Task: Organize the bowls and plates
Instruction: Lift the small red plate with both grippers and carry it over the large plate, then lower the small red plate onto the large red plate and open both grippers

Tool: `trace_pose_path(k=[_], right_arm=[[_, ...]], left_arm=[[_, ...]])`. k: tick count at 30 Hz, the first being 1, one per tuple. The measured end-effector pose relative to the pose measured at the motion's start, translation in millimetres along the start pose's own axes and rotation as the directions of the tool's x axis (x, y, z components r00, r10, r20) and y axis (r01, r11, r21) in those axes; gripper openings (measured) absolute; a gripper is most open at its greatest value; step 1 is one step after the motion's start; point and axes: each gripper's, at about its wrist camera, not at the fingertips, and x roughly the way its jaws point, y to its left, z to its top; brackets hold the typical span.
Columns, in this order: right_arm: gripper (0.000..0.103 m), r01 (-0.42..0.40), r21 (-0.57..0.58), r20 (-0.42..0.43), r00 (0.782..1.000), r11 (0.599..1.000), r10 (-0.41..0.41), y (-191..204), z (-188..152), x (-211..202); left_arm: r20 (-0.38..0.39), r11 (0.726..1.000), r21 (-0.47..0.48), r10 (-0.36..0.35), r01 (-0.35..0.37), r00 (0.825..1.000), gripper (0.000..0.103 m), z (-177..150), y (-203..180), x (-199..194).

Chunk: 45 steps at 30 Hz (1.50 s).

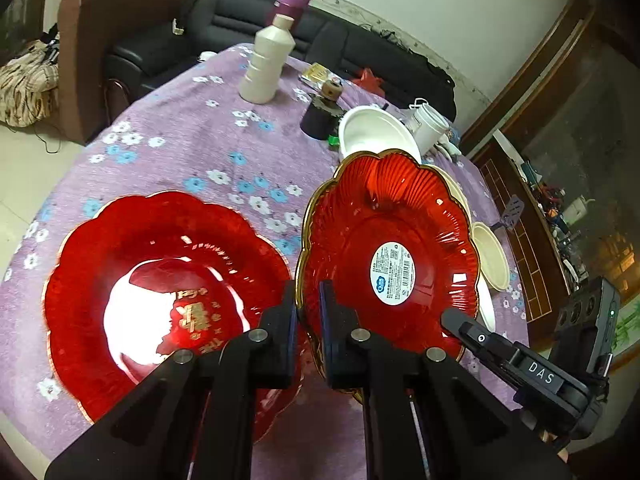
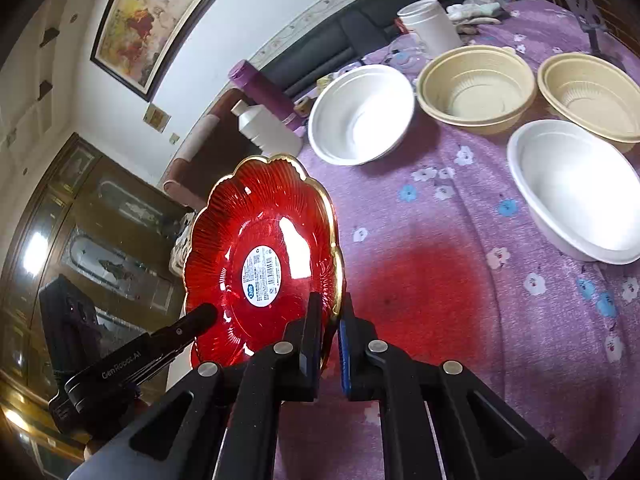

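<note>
Both grippers, left gripper (image 1: 308,300) and right gripper (image 2: 330,316), are clamped on the ribbed red plate (image 1: 388,256), lifted off the surface, so next it probably stacks onto the other red plate (image 1: 160,300) at 9 o'clock.

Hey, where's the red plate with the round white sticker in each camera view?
Left wrist view: the stickered red plate stands tilted right of centre, its rim clamped in the left tongs.
Right wrist view: the same plate is left of centre, its rim clamped in the right tongs.
Shared landmark: the white bottle on the purple tablecloth.
</note>
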Motion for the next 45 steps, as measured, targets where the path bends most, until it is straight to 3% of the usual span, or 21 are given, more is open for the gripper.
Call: trace_pose_path(k=[23,45], right_arm=[[0.007,-0.107,-0.194,-0.155,0.985,0.975,0.078,91,-30,50],[0.008,-0.011,-0.226,-0.256,0.965,0.974,-0.048,92,-49,103]], left_arm=[[0.117,0.984,-0.122,0.141,-0.126,0.983,0.008,-30,85,-67],[0.011,0.968,-0.153,0.204,-0.200,0.979,0.010,-42,116,-27]])
